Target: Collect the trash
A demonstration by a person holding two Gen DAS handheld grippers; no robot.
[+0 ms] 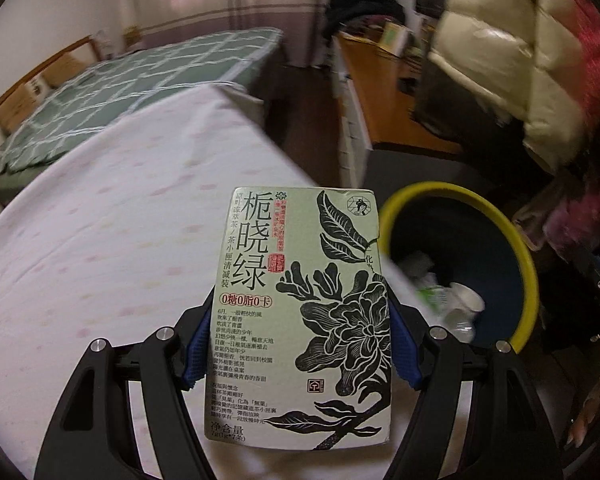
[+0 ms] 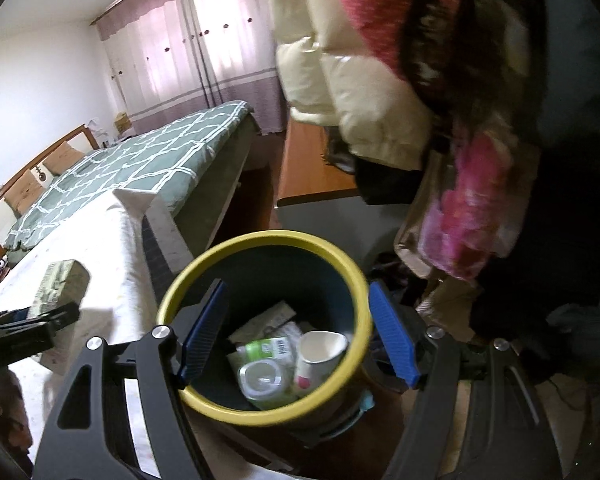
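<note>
Matt printed cardboard tea box between ribbed blue pads of the left claw; beside it, smooth plastic bin (glossy yellow rim); soft cloth sheet beneath.

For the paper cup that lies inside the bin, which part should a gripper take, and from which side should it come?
Take the paper cup across its rim end, coming straight down through the mouth of the bin. The cup lies tilted with its open mouth upward, and the bin walls block any sideways approach. The right gripper is open above it.
</note>
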